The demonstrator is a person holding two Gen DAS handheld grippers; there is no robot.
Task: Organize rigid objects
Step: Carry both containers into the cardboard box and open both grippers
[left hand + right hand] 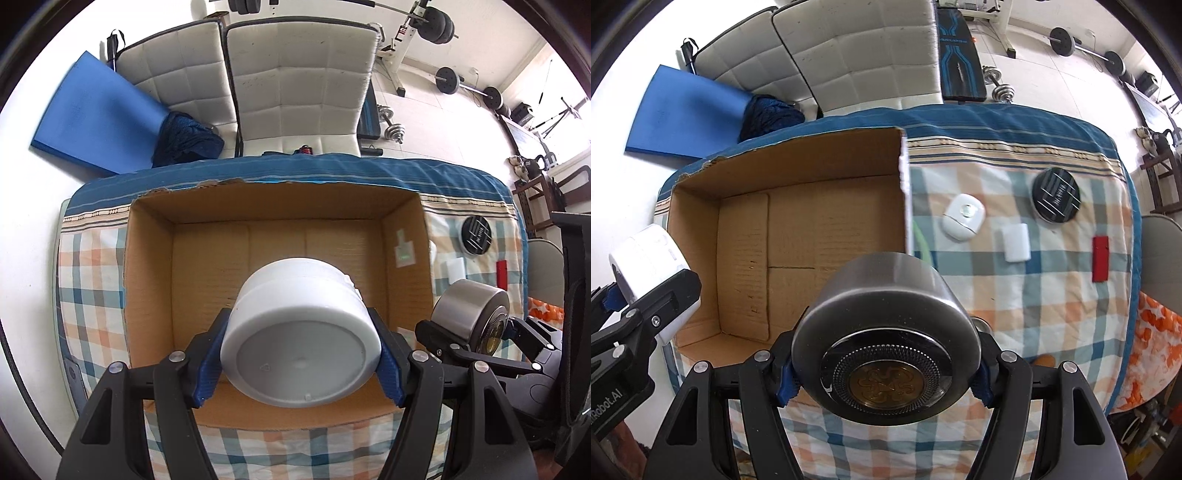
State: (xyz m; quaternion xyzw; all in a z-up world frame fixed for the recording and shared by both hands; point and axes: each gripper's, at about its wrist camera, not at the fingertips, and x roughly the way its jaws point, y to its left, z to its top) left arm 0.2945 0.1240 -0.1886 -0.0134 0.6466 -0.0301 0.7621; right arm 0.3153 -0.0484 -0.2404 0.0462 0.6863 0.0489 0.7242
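Note:
My left gripper point(301, 354) is shut on a white round plastic tub point(301, 328), held bottom-up toward the camera above an open cardboard box point(147, 258) with a bare floor. My right gripper point(886, 358) is shut on a round silver tin point(886, 332) with a black and gold lid, hanging over the box's right wall point(905, 192) and the checked cloth. The silver tin point(469, 314) also shows at the right of the left wrist view. The white tub point(646, 258) shows at the left edge of the right wrist view.
On the checked tablecloth point(1052, 295) right of the box lie a black round lid point(1056, 195), a white oval device point(964, 218), a white rectangular piece point(1015, 242) and a red strip point(1100, 258). White chairs point(295, 85), a blue mat point(96, 114) and weights stand beyond the table.

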